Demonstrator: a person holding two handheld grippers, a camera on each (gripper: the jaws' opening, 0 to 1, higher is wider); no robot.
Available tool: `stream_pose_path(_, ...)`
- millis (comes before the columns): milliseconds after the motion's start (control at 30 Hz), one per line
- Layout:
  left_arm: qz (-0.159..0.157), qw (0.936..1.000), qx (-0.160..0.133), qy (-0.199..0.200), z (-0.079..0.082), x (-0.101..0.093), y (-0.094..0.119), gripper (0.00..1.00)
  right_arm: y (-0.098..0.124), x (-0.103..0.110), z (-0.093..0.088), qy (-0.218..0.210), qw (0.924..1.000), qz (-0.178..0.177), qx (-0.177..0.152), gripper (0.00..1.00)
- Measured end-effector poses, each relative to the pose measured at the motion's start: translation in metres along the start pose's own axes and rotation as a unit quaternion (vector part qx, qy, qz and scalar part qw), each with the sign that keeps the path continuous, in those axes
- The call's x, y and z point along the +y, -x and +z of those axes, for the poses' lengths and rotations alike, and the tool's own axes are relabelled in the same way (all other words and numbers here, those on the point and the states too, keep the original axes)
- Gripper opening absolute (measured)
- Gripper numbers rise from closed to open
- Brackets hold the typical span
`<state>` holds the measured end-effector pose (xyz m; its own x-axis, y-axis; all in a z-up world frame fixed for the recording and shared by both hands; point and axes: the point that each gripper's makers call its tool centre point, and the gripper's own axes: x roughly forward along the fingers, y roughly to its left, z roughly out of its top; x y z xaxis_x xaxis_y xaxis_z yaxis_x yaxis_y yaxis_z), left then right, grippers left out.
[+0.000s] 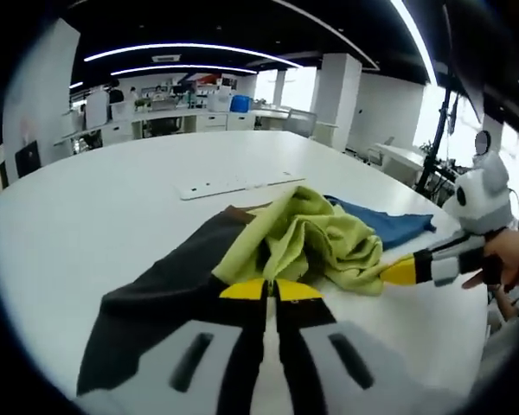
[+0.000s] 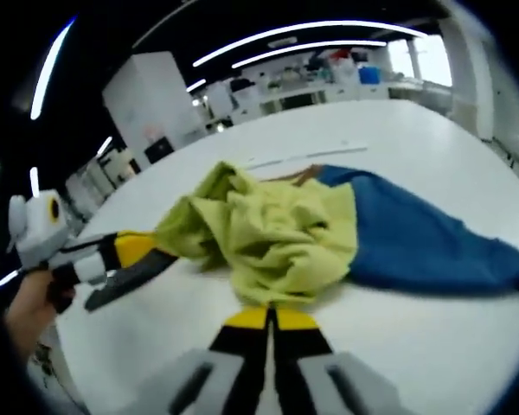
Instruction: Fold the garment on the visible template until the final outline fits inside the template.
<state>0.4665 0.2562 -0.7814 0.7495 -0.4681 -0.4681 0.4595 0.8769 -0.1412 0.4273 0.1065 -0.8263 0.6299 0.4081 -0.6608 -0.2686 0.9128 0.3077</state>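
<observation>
A: Starting on the left side of the white table (image 1: pixel 86 199), what is the left gripper (image 1: pixel 270 289) doing?

B: In the left gripper view its yellow-tipped jaws are lying pressed together, right at the near edge of the garment (image 1: pixel 320 238). They seem to be pinching a hem there, though I cannot tell for sure that cloth is caught between them. The garment's dark grey panel (image 1: pixel 156 298) is spreading toward the camera, on that gripper's left.

A: And the yellow-green part?

B: It is bunching up in the middle of the garment, heaped rather than flat, probably because both tools are drawing edges inward at once.

A: Moving right?

B: The blue panel (image 2: pixel 415 238) is trailing off beyond the heap, flat on the table. In the right gripper view the right gripper (image 2: pixel 271 318) is closing its jaws at the yellow-green hem, again apparently nipping it; the cloth between the tips is hidden.

A: Can you see the template?

B: No outline is readable under the garment. Beyond the garment a pale strip (image 1: pixel 238 184) is lying on the table.

A: So how far along?

B: Early, I judge: the garment is crumpled and sprawling, so it needs spreading before any neat fold.
</observation>
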Motion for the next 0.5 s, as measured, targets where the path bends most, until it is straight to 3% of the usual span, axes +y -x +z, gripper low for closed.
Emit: stream_pose_path(500, 0.003, 0.9999, -0.007, -0.012, 0.010, -0.012, 0.053, 0.00, 0.046, -0.030, -0.008, 0.035, 0.9994, -0.008, 0.003, 0.00)
